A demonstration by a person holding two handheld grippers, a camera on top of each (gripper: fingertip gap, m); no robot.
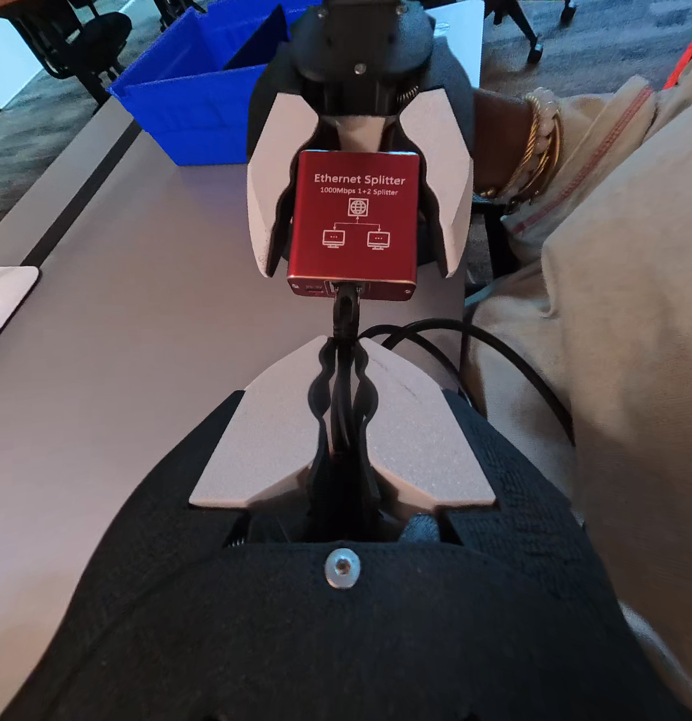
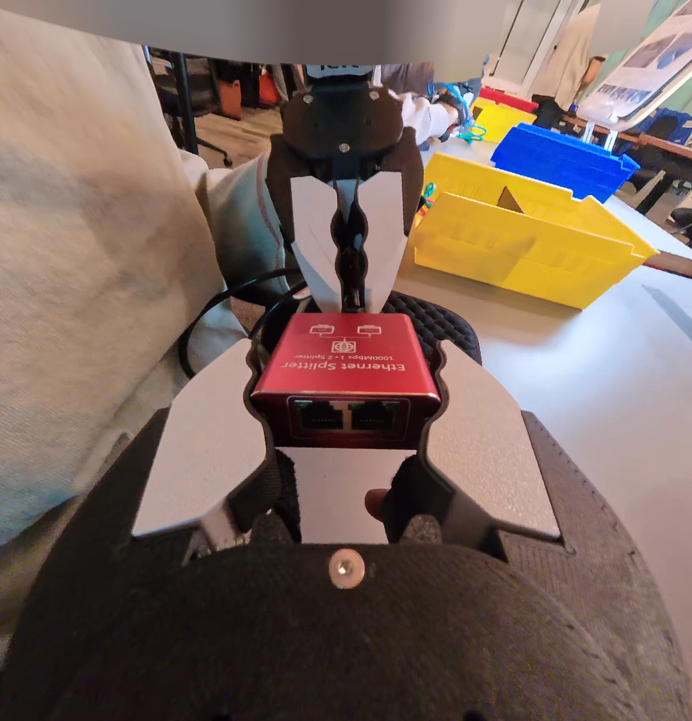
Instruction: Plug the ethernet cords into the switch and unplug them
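A red metal switch [image 1: 356, 218] is held above the table between the pads of my right gripper [image 1: 358, 273], which is shut on its sides. My left gripper [image 1: 344, 343] is shut on a black ethernet cord [image 1: 346, 312], just behind its plug. The plug sits in the single port on the switch's end facing me. In the right wrist view my right gripper [image 2: 348, 351] clamps the switch [image 2: 346, 366], and two empty ports [image 2: 323, 419] face the camera. The left gripper [image 2: 352, 304] is at the far end. The cord [image 2: 204, 312] loops away to the left.
A blue bin [image 1: 188, 97] stands on the grey table [image 1: 141, 312] behind the switch. A yellow bin [image 2: 512, 242] and another blue bin [image 2: 563, 164] stand at the right. A person's beige sleeve [image 1: 610, 312] is close alongside. A white pad [image 1: 5, 288] lies at the left edge.
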